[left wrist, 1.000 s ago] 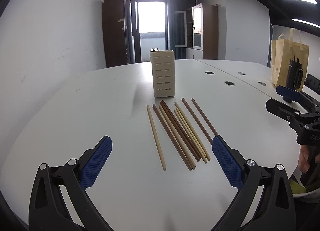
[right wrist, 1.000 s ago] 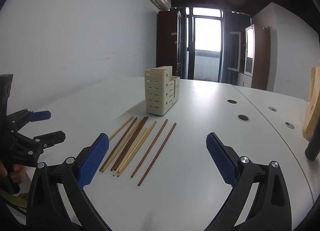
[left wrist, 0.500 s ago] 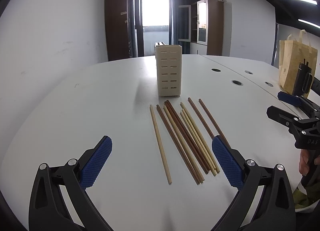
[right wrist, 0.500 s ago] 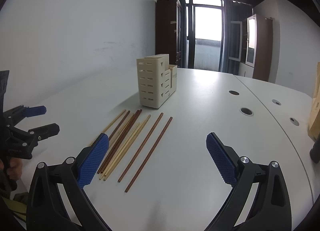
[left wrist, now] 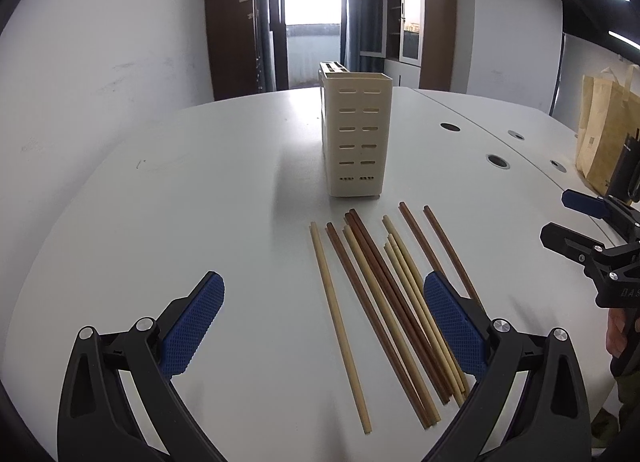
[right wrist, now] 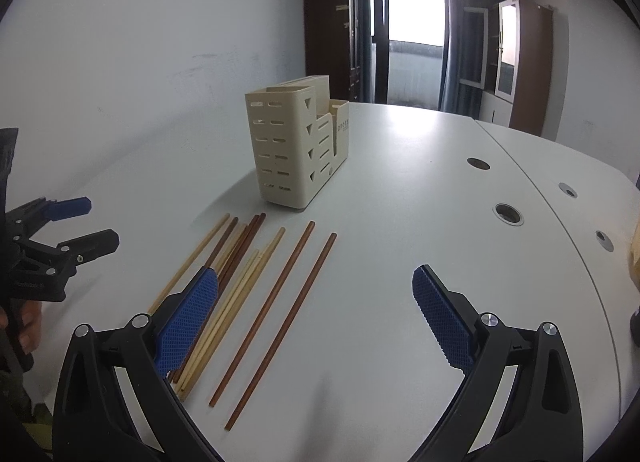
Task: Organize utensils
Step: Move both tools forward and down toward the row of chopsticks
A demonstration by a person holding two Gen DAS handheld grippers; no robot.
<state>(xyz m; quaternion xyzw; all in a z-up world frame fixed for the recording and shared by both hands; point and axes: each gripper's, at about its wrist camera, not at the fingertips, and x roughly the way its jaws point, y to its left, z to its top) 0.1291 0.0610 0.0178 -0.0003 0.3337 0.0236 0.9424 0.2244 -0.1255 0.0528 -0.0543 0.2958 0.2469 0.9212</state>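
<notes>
Several chopsticks (left wrist: 384, 302), some pale bamboo and some dark brown, lie fanned out on the white table (left wrist: 200, 202) in front of a cream slotted utensil holder (left wrist: 356, 138). My left gripper (left wrist: 320, 322) hovers open just above their near ends, its blue pads wide apart with nothing between them. In the right wrist view the same chopsticks (right wrist: 248, 294) lie before the holder (right wrist: 296, 150), and my right gripper (right wrist: 316, 318) is open above the two rightmost brown sticks. Each gripper shows at the edge of the other's view, left gripper (right wrist: 80, 222) and right gripper (left wrist: 576, 218).
A brown paper bag (left wrist: 604, 134) stands at the far right of the table beside a dark object (left wrist: 628, 170). Round cable holes (right wrist: 508, 214) dot the table's right side. A white wall (left wrist: 80, 82) runs close along the left edge. A hand (right wrist: 24, 326) holds the left tool.
Both grippers have moved forward and lower towards the chopsticks, so sticks and holder look larger. The jaws stayed open and nothing on the table moved.
</notes>
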